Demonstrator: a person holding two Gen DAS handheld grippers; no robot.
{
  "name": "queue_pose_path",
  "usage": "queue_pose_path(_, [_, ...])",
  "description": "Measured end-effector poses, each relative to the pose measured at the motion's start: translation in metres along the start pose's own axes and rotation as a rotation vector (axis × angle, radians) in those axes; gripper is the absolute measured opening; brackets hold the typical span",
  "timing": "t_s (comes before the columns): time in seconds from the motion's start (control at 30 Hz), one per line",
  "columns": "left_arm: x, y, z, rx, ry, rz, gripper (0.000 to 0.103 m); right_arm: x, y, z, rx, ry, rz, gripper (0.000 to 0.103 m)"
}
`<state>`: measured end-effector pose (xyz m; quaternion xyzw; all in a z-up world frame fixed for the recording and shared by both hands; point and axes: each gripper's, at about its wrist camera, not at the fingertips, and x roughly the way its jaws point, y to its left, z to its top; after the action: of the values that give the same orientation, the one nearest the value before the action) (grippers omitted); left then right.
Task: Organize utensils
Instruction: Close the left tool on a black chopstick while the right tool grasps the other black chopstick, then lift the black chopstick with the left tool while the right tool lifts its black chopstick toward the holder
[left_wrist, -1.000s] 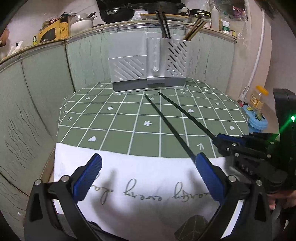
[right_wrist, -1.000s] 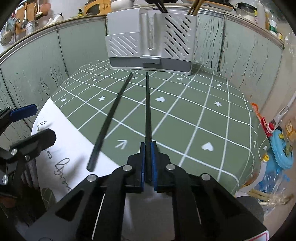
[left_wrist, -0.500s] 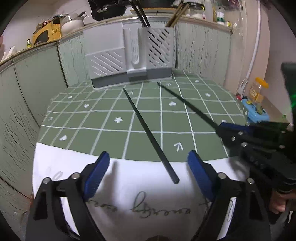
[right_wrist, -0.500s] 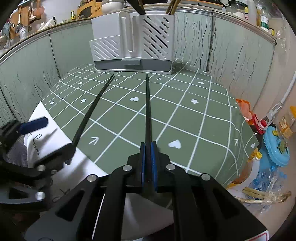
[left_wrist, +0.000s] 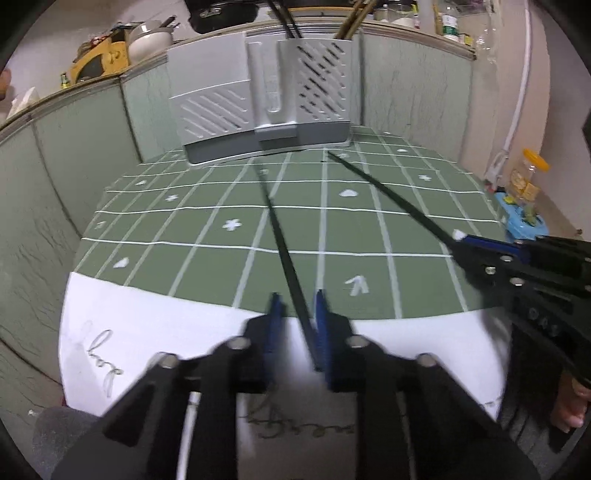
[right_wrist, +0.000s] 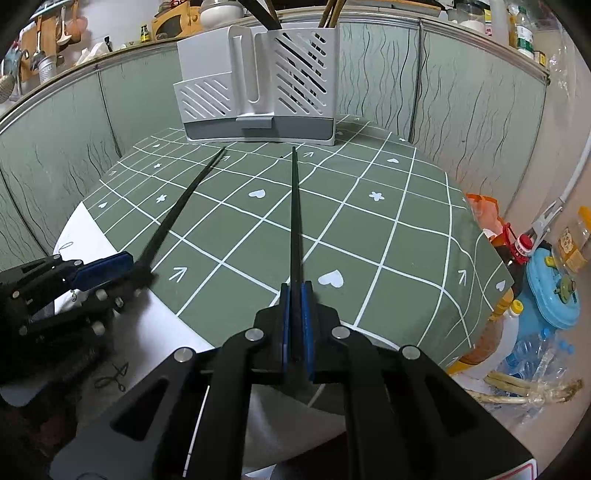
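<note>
Two black chopsticks, one to each gripper: the left gripper (left_wrist: 297, 314) has its blue pads closing on the near end of the left chopstick (left_wrist: 280, 236), with a sliver of gap on one side in the blurred left wrist view, while the right gripper (right_wrist: 295, 314) is clamped on the right chopstick (right_wrist: 294, 221). Both sticks are thin, smooth and tapered, long axes running away from the fingers toward the grey slotted utensil holder (right_wrist: 258, 88) at the far edge of the green checked tablecloth (right_wrist: 388, 240) (other chopsticks already stand in its right compartment). Neither hand looks clearly nearer the holder.
</note>
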<state>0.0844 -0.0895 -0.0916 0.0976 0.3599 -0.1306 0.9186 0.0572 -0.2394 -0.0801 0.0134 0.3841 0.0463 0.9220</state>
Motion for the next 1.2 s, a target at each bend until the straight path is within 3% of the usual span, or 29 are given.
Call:
queue_pose_path(0.47, [-0.007, 0.017, 0.003, -0.038, 0.003, -0.052, 0.007, -0.008, -0.002, 0.002, -0.002, -0.005, 0.007, 0.006])
queue_pose_path(1.2, [-0.064, 0.046, 0.052, -0.052, -0.142, -0.091, 0.008, -0.05, -0.003, 0.044, -0.009, -0.08, 0.045, 0.006])
